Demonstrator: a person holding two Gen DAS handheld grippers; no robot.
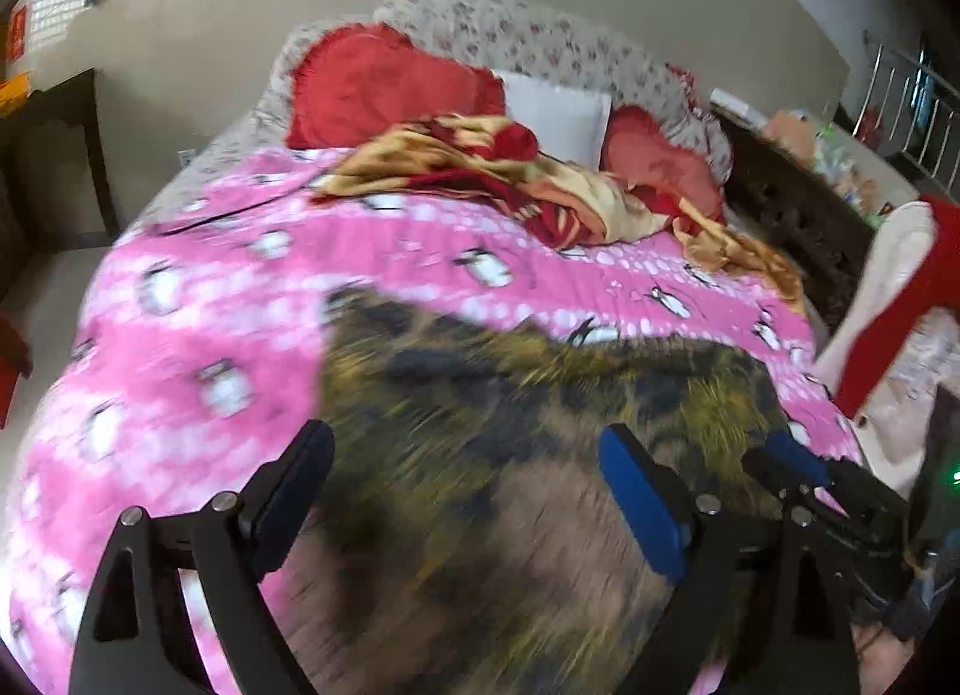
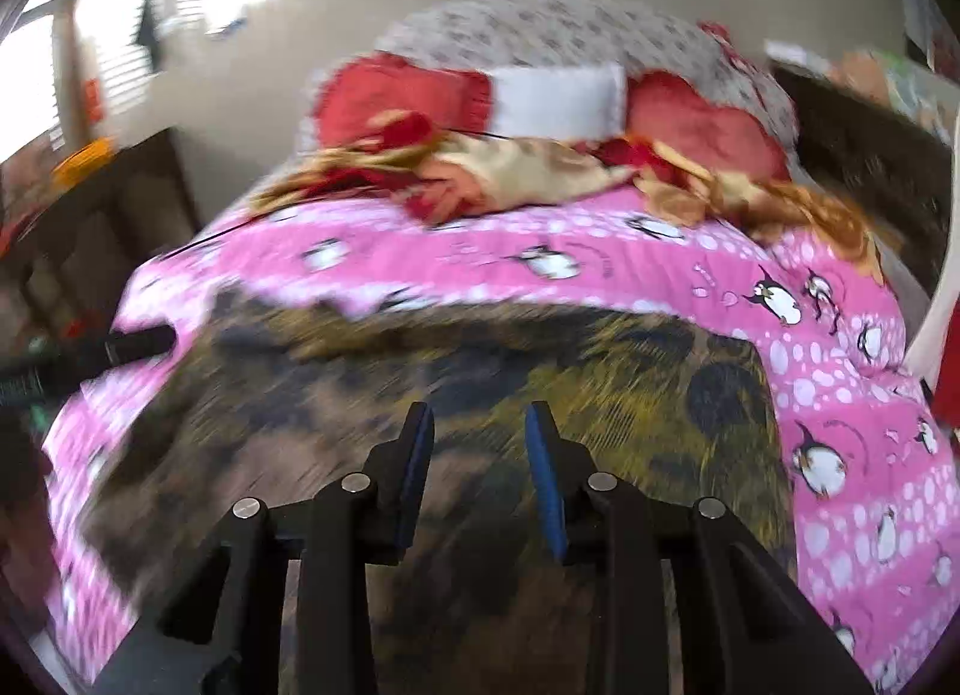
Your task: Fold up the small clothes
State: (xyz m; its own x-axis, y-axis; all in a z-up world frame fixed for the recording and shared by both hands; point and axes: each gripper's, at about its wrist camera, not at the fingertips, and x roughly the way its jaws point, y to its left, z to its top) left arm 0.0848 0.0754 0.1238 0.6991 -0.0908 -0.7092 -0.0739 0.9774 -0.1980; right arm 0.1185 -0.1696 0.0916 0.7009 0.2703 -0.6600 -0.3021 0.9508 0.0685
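One camouflage garment (image 1: 510, 455) on one pink penguin blanket (image 1: 198, 323). Two grippers: the left gripper (image 1: 468, 455) and the right gripper (image 2: 479, 443). Behind, two red pillows (image 1: 384, 83), one white pillow (image 1: 558, 119), one red-and-gold crumpled cloth (image 1: 480, 167).

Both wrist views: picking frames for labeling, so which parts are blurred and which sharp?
Left wrist view: patterned garment and near pink bedspread smeared; pillows sharper. Right wrist view: blur nearly everywhere, worst at left; penguins at right crisper; window glare upper left.
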